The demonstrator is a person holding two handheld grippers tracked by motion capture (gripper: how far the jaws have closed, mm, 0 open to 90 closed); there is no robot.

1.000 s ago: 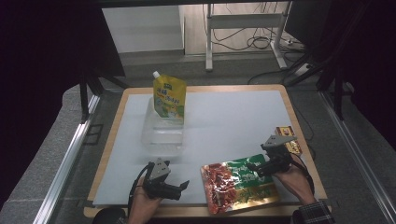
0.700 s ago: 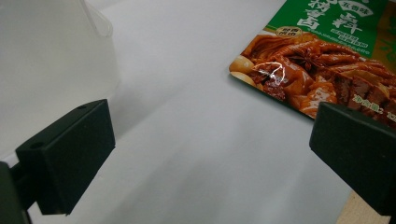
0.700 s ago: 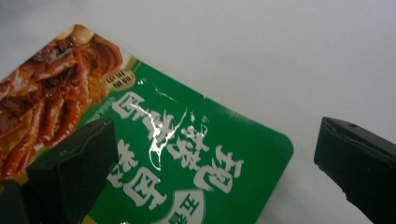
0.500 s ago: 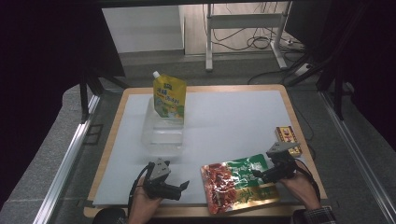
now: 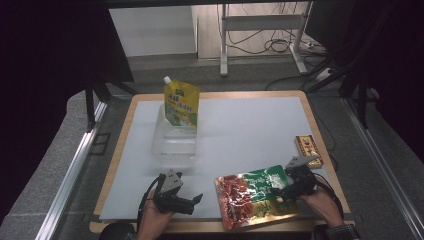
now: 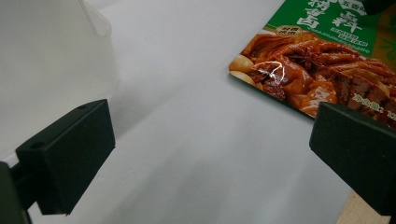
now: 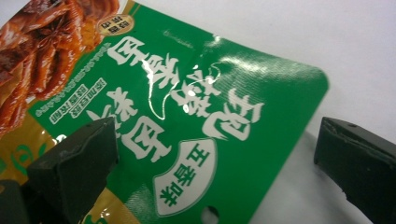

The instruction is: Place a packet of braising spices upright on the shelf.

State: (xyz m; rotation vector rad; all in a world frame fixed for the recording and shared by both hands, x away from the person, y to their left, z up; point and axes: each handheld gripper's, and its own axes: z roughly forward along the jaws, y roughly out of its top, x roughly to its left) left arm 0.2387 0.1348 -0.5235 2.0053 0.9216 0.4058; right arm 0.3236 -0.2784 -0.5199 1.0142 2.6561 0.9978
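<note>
My right tool [image 5: 280, 192], jaws spread, straddles the green corner of the snack pouch [image 5: 252, 195] lying flat at the desk's [image 5: 250, 125] near right edge; my hand hides part of its far side. My left tool [image 5: 192, 201], also released, rests nearby, grasping nothing.

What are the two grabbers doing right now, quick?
Left gripper: open, holding nothing, near the table's front edge.
Right gripper: open, jaws over the green end of the food packet, not closed on it.
</note>
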